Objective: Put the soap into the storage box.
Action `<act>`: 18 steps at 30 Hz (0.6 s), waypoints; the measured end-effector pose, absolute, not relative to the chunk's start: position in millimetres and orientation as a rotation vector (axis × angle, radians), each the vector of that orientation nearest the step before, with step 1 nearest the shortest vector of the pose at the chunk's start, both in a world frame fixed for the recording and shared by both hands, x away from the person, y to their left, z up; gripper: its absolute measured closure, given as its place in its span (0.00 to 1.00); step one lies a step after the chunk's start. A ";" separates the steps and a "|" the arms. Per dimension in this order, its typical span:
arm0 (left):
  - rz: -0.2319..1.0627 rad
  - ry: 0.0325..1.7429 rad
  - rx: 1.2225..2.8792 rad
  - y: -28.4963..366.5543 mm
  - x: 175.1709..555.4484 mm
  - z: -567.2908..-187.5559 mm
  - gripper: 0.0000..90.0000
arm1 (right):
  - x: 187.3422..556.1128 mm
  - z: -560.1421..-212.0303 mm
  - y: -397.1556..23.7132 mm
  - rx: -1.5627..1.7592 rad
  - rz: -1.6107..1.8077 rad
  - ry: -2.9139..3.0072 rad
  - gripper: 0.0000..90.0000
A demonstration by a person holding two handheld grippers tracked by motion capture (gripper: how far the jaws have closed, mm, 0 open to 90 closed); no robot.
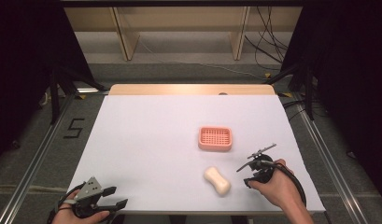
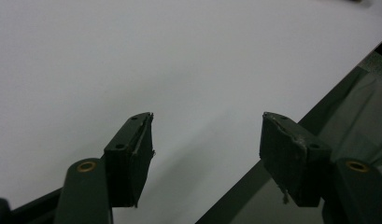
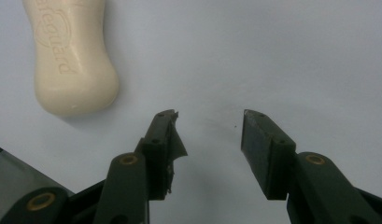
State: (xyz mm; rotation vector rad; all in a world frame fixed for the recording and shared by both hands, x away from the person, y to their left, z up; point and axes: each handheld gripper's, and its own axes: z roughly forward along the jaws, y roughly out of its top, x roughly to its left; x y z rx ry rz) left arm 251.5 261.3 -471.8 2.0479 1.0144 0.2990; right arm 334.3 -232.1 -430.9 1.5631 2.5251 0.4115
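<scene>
A cream bar of soap [image 1: 217, 181] lies flat on the white table sheet [image 1: 151, 140], toward the front right. A pink slotted soap dish [image 1: 215, 138] sits just behind it, with nothing in it. My right gripper [image 1: 244, 177] hovers low to the right of the soap, jaws apart and nothing between them. In the right gripper view the soap [image 3: 72, 56] lies up and to the left of my open right gripper [image 3: 209, 133]. My left gripper [image 1: 117, 196] rests at the table's front left corner, and its own view shows the left gripper [image 2: 207, 135] open over bare sheet.
The table's front edge [image 2: 272, 163] runs under the left gripper's jaws, with dark floor beyond it. Metal rails [image 1: 34, 158] flank the table on both sides. Wooden shelving [image 1: 179, 28] and cables stand far behind.
</scene>
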 end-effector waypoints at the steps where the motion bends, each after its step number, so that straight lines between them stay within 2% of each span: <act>1: 0.299 1.014 2.048 261.3 251.5 -471.8 0.38 | 334.3 -430.9 -232.1 1.563 0.412 2.525 0.62; 5: 0.322 1.016 2.069 262.0 252.2 -471.7 0.38 | 334.2 -428.9 -227.9 1.573 0.388 2.539 0.61; 6: 0.343 0.969 2.095 264.1 254.3 -471.1 0.38 | 333.3 -427.1 -225.9 1.601 0.389 2.544 0.61; 18: 0.301 0.992 2.068 261.8 251.5 -471.4 0.38 | 336.7 -417.2 -214.8 1.606 0.374 2.571 0.57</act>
